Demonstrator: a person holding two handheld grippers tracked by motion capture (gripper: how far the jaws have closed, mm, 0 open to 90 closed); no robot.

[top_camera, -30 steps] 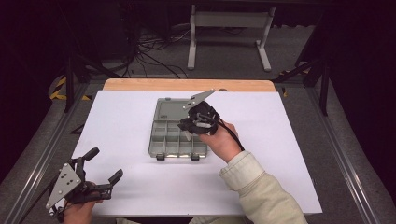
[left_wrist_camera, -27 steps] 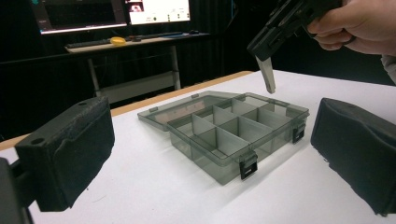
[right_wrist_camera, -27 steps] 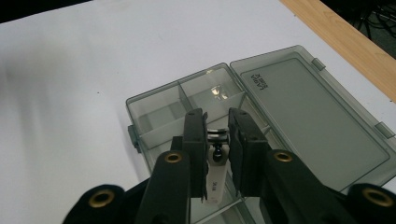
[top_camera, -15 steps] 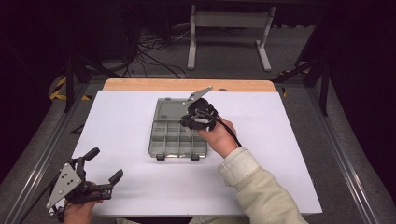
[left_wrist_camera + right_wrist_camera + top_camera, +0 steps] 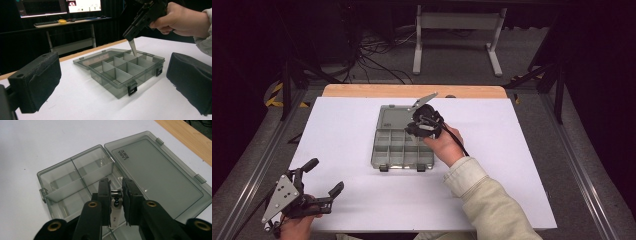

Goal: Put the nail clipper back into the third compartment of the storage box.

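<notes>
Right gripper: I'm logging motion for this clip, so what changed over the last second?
The right gripper, shut on a small metal piece, edged slightly leftward over the open organizer box. The left gripper stayed open near the table's front left; the box did not move.

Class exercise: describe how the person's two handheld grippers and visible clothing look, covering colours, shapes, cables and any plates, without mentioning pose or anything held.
Both tools are black. The left gripper carries a grey three-cornered plate dotted with holes, and its jaws end in blocky black foam-like pads. The right gripper also has a grey plate, a black cable trailing along the hand, and brass-coloured rivets on its jaw arms. The right arm wears a cream sleeve with a ribbed cuff.
</notes>
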